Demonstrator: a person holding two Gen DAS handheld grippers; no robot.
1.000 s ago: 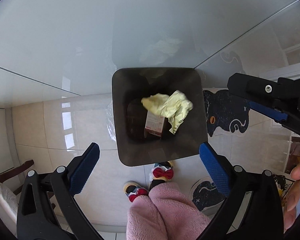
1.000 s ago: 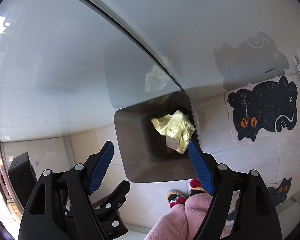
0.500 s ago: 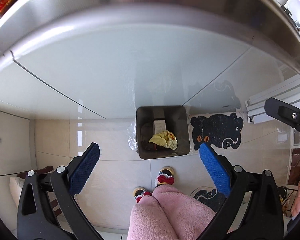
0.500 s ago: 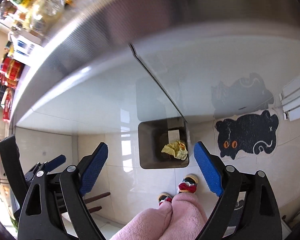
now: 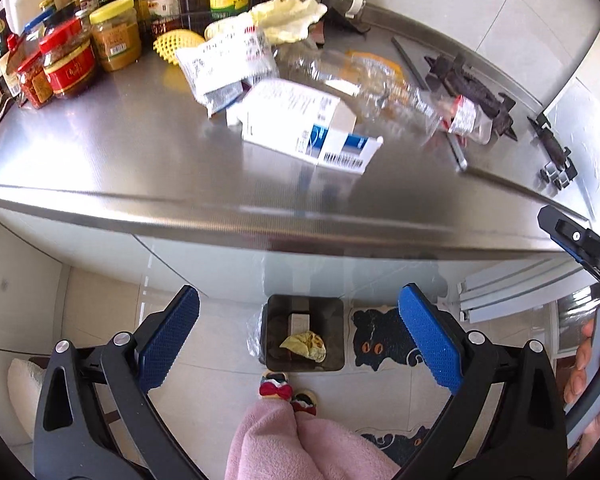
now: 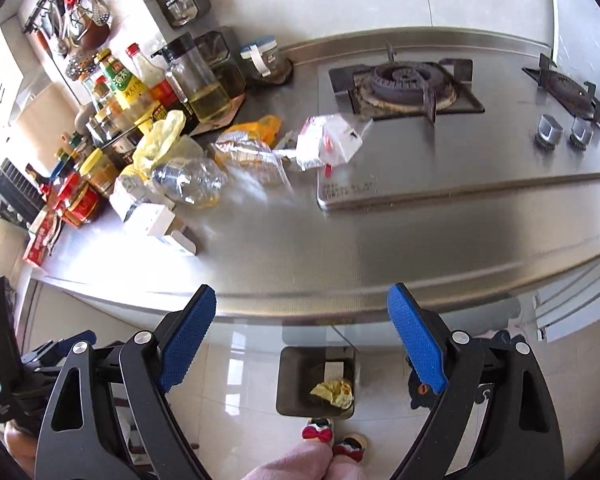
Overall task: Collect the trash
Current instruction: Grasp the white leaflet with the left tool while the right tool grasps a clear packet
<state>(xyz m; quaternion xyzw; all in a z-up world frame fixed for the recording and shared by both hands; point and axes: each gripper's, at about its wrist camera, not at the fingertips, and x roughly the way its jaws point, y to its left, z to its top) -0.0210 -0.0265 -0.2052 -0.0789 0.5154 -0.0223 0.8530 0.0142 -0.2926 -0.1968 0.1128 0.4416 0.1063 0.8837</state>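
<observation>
The left gripper point(image 5: 298, 336) is wide open. Its two blue pads point(image 5: 168, 338) stand far apart and hold nothing. It is up high and looks down past the front edge of the counter.

The right gripper point(image 6: 300, 344) is wide open too. Its blue pads point(image 6: 416, 344) hold nothing. It is also up over the counter's front edge, looking down.

The right hand point(image 5: 592, 364) shows at the right side of the left view, with its fingers curled round a handle.

Down low are the person's pink legs point(image 5: 300, 440) and two slippers with red bows point(image 5: 276, 388).
</observation>
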